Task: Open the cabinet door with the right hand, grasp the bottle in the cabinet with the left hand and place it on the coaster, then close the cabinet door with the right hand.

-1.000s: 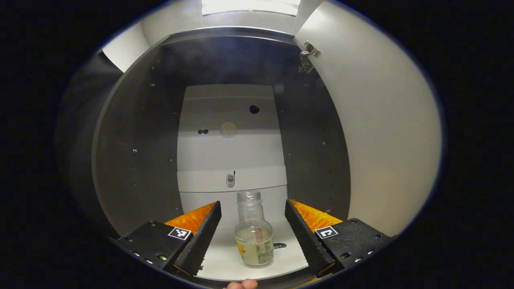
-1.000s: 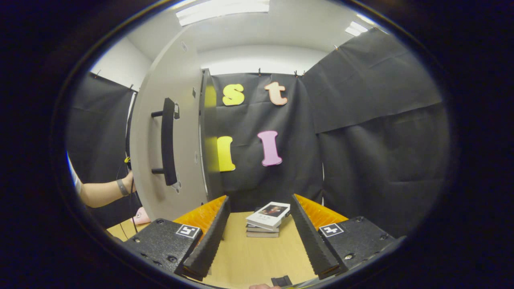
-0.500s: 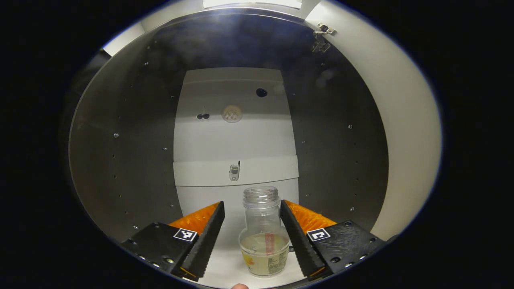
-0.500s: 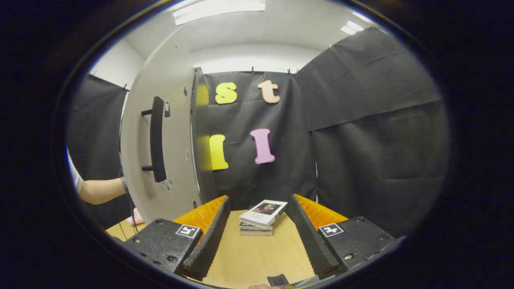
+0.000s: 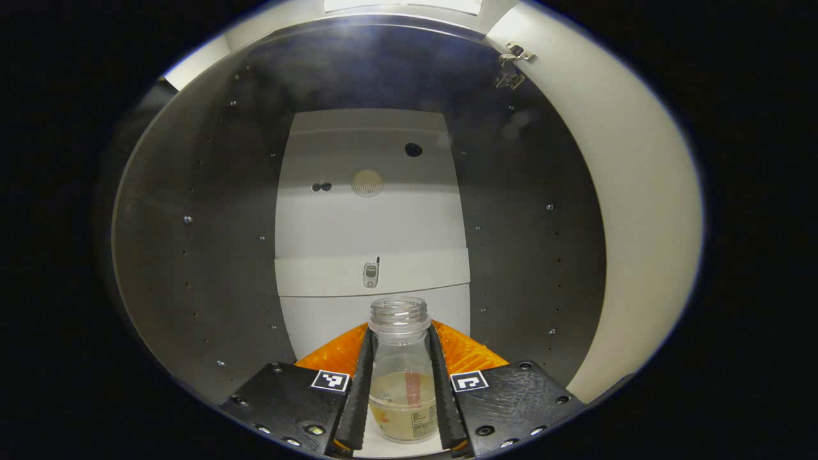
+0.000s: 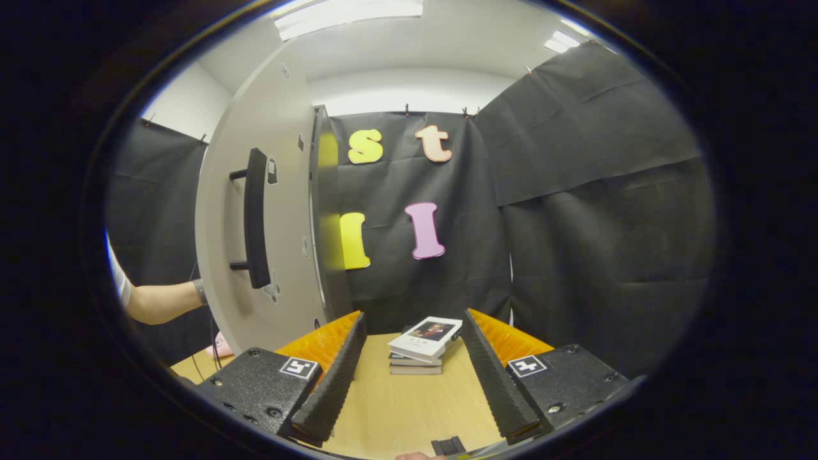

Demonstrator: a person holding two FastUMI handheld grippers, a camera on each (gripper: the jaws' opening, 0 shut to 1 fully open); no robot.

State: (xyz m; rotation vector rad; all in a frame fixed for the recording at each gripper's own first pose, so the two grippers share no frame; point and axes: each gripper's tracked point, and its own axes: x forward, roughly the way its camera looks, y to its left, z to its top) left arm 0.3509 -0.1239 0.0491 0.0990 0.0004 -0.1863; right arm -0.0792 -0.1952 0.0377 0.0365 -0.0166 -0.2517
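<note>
Item: bottle (image 5: 402,377), clear, small, uncapped, with a threaded wide mouth above a short neck and a rounder body; it is standing upright on the pale floor of the cabinet (image 5: 204,255), near the front edge, and is holding a shallow layer of pale liquid under a partly visible label. Handling, as judged: it is looking stiff and smooth-walled, so likely slippery, and light with so little inside; whether glass or plastic cannot be told, so it is best treated as breakable, and with the mouth open it is needing to travel upright to avoid spilling. Hold point: the left tongs (image 5: 401,383) are pinching the bottle across the neck and upper body, both fingers lying flat against its sides, which is looking a sound place, since the shoulder is widening below the pads. Surroundings: dark side panels with rows of small holes are flanking a pale back panel. The cabinet door (image 6: 268,217) is standing swung open, its dark bar handle (image 6: 255,217) untouched. The right tongs (image 6: 415,383) are hanging spread and empty over the wooden desk (image 6: 409,409), pointing toward a small stack of books (image 6: 423,345). A person's forearm (image 6: 160,300) is reaching behind the door.
</note>
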